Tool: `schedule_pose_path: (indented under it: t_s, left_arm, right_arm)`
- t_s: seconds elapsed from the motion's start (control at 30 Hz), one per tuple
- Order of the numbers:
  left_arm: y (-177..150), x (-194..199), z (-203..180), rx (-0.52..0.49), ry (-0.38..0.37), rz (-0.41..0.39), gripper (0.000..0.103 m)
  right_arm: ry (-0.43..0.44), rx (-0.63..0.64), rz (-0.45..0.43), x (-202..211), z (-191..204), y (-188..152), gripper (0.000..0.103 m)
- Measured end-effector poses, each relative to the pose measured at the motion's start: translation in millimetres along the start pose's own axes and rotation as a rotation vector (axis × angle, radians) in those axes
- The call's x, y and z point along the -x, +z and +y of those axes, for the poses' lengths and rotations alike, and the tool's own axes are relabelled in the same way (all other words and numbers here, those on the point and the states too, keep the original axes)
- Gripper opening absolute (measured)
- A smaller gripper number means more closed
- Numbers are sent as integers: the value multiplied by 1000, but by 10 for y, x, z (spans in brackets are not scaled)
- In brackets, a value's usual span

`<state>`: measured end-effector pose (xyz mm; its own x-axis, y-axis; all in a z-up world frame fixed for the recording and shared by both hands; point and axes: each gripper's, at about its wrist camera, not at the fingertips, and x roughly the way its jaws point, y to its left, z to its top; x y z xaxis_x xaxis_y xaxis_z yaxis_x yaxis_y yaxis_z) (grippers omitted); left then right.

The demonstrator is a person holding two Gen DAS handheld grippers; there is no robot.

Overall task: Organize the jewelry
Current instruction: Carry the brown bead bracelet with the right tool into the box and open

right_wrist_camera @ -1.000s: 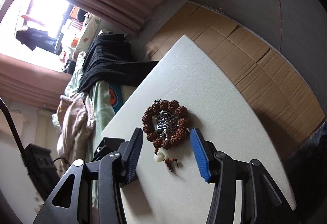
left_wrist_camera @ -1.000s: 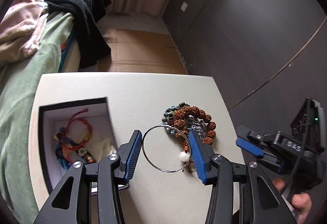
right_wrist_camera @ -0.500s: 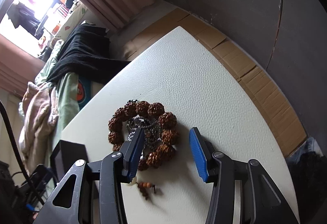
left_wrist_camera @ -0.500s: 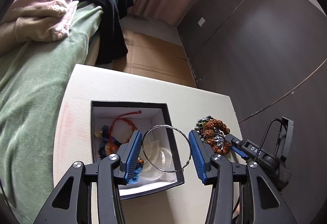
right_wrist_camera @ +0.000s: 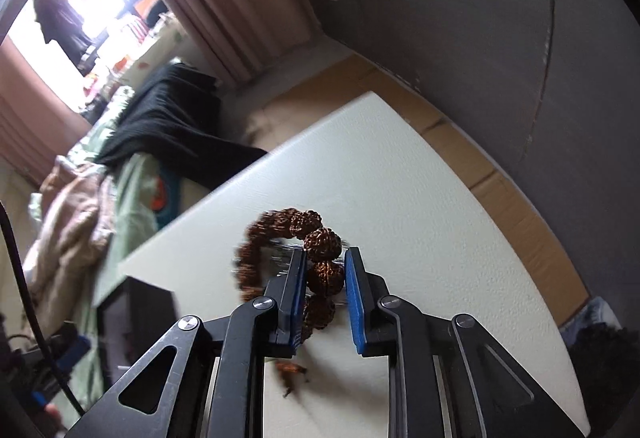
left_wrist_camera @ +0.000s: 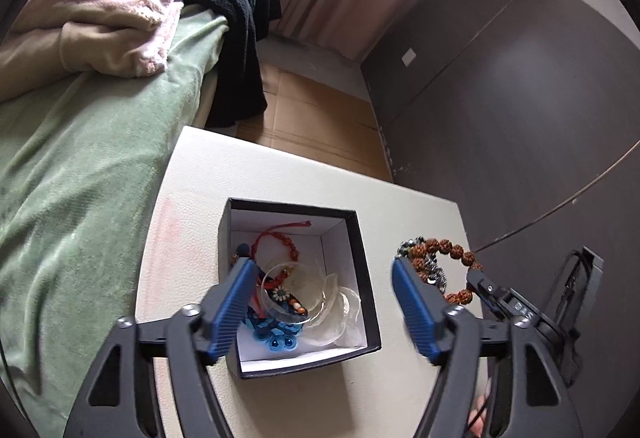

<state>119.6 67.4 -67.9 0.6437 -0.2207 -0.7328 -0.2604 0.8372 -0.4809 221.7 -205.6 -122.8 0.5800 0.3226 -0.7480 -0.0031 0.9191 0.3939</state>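
a: what did the left gripper (left_wrist_camera: 320, 302) do at that moment?

b: its jaws had just been opening and stood wide apart above the black box (left_wrist_camera: 362, 250). nothing was between the blue pads (left_wrist_camera: 230, 306). the thin wire bangle (left_wrist_camera: 294, 296) lay inside the box, on top of the red cord bracelet (left_wrist_camera: 276, 242) and some blue pieces (left_wrist_camera: 276, 338).

a: and where was the box?

b: on the white table (left_wrist_camera: 280, 178), near its left side in the left wrist view. the green blanket (left_wrist_camera: 80, 178) of the bed was just beside the table.

a: what about the right gripper (right_wrist_camera: 325, 278)?

b: its jaws had just been closing. they stood narrow, with the brown bead bracelet (right_wrist_camera: 316, 242) between them. one big bead sat in the gap and the pads seemed to pinch it, the left pad touching clearly; on the right side i could see a very small gap or shadow, so the contact there was less sure.

a: was the bracelet lifted?

b: i could not tell. the picture was blurred around the beads. in the left wrist view the same bracelet (left_wrist_camera: 444, 258) was on the table, to the right of the box and apart from it, with the right gripper's tips (left_wrist_camera: 476, 280) at it.
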Motion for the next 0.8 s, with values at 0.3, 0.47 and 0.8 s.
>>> schedule_pose_path:
  t_s: [0.3, 0.47, 0.8]
  left_arm:
    - [16, 308, 238, 86, 1, -70, 78]
    - [-12, 486, 331, 111, -5, -105, 78]
    - [-34, 615, 460, 135, 5, -134, 78]
  right_arm:
    - [192, 128, -125, 626, 450, -48, 20]
    - [264, 162, -150, 778, 711, 47, 20]
    - [361, 214, -118, 740, 1222, -110, 20]
